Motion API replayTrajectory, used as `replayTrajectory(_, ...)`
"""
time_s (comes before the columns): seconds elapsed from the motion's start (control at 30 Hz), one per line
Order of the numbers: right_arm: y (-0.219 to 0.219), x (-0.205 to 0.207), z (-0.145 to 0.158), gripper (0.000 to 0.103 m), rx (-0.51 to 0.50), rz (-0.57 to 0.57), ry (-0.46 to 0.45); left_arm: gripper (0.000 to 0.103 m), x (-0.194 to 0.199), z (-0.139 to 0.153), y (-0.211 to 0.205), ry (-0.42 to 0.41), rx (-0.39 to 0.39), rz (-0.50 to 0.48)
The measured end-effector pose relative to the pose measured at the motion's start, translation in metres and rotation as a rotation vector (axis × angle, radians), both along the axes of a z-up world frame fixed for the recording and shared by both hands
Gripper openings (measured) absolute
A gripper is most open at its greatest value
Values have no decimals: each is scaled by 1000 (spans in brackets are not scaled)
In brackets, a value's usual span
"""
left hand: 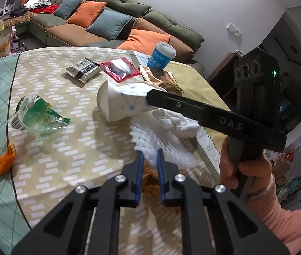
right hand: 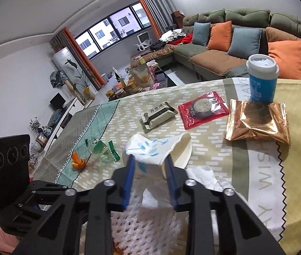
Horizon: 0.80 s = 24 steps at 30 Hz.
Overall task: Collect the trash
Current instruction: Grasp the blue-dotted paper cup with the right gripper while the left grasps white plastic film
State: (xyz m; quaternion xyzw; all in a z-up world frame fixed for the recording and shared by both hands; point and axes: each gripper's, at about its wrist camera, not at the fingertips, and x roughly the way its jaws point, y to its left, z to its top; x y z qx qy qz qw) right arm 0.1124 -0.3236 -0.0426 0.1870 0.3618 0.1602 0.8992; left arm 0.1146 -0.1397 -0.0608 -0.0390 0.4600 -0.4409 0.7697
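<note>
Crushed paper cup (right hand: 150,148) in right gripper (right hand: 149,163), right-wrist view only.

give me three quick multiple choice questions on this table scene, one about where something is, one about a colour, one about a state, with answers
1. Where does the blue cup with the white lid stand?
A. behind the copper wrapper
B. beside the orange peel
C. on the sofa

2. What colour is the wrapper beside the copper one?
A. purple
B. red
C. black

3. How is the white paper cup?
A. upright and full
B. stacked in the blue cup
C. crumpled, squeezed by the right gripper

Answers:
1 A: it rises just past the copper wrapper's far edge.
2 B: the clear-windowed packet is red.
3 C: its wall is dented between the blue pads.
</note>
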Motion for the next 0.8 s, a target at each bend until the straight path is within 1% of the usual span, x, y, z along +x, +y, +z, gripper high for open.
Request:
replayTrajectory(0.07, 1, -4, 4, 19, 0, 5, -18, 12, -1, 2, 4, -7, -12, 6)
replayTrajectory(0.13, 3, -7, 8, 13, -4, 14, -35, 11, -2, 6, 8, -16, -32, 9)
replayTrajectory(0.23, 4, -11, 15, 8, -12, 16, -56, 10, -6, 14, 14, -33, -52, 12)
replayTrajectory(0.37, 7, -18, 28, 7, -20, 20, -98, 10, -11, 25, 24, -56, -84, 19)
replayTrajectory(0.67, 25, -28, 46, 7, -20, 54, -147, 10, -22, 49, 68, -104, -151, 72)
replayTrajectory(0.8, 37, -29, 54, 7, -18, 80, -167, 10, -32, 58, 94, -143, -146, 108)
